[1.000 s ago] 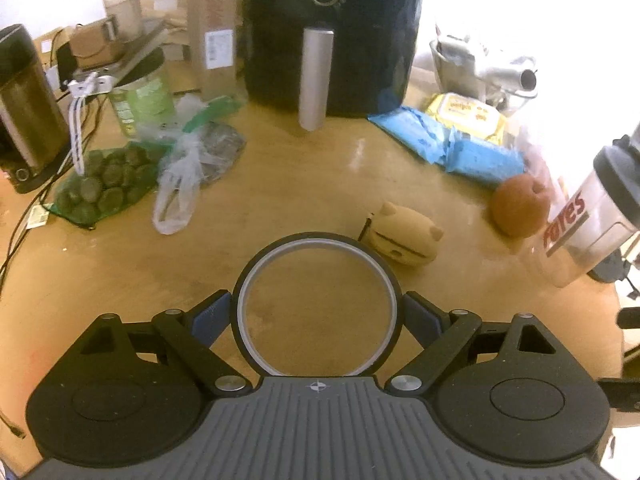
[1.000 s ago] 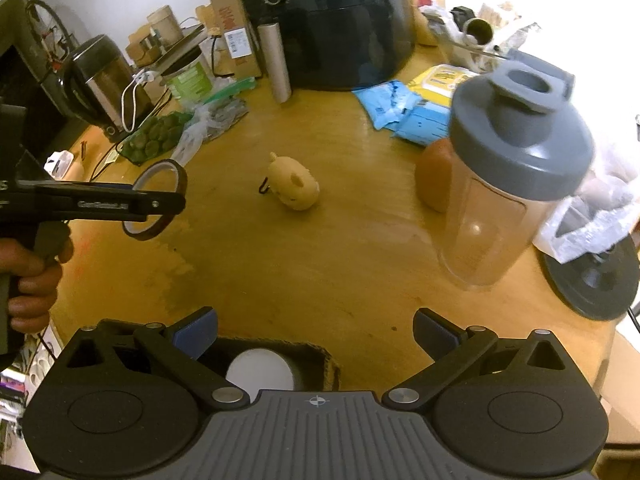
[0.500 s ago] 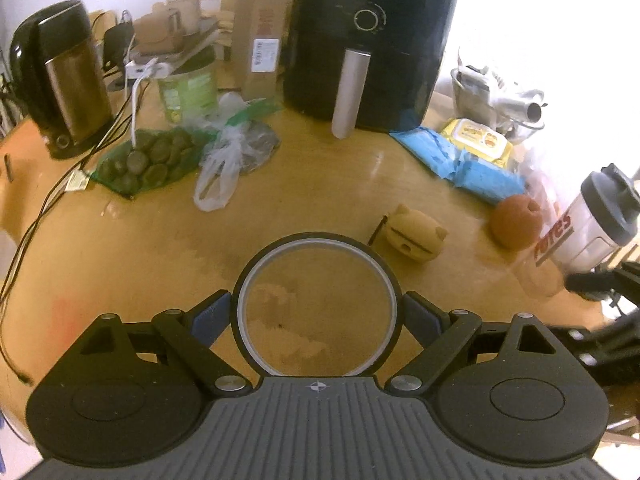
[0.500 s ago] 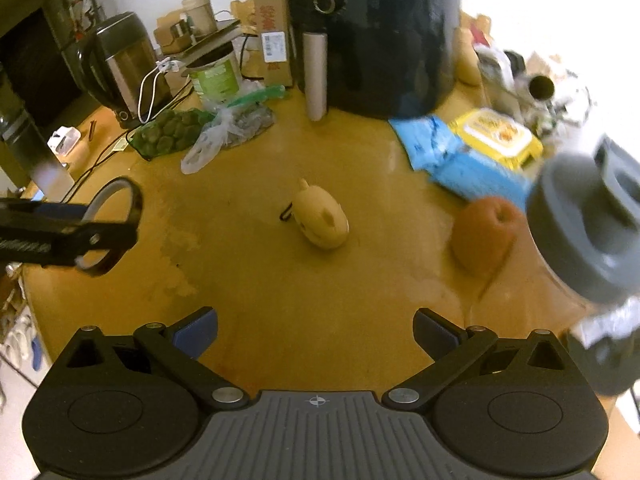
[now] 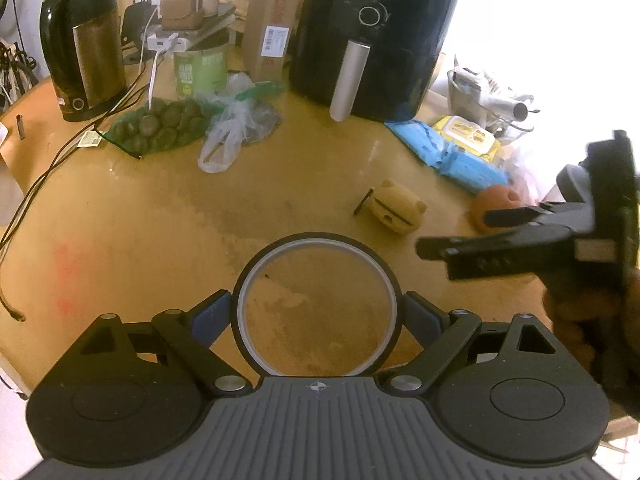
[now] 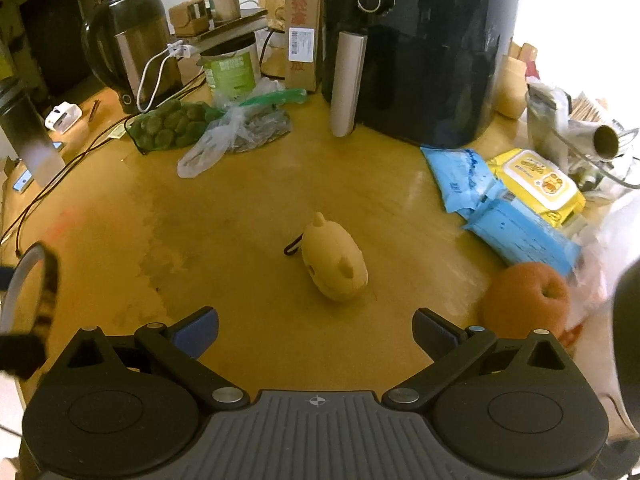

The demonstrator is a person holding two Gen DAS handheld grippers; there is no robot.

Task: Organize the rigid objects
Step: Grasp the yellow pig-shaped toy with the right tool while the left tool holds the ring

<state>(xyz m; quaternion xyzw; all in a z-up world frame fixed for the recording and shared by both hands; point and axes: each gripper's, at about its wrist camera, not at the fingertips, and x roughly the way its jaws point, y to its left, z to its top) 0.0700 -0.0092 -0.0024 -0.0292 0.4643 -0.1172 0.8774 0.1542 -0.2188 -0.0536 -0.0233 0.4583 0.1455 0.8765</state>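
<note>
Left gripper [image 5: 318, 316]: you have it clenched on the ring [image 5: 318, 240], one blue pad on each side of its rim.
Ring: black outside, pale inside, held flat above the table [image 5: 160, 232]; the wood shows through its opening. From the right wrist view it appears edge-on at the far left [image 6: 46, 280].
Right gripper [image 6: 316, 328]: released, jaws spread wide with nothing between them, hanging over the table. In the left wrist view you see it coming in from the right [image 5: 520, 240].
Pig [image 6: 334, 268]: a yellow toy lying on its side mid-table, just ahead of your right gripper, a dark loop at its far end.
Orange [image 6: 526, 296]: right of the pig, near the blue packets [image 6: 500, 216].
Back of table: air fryer [image 5: 372, 36], kettle [image 5: 86, 44], green can [image 5: 200, 72], bag of green fruit [image 5: 160, 128].
</note>
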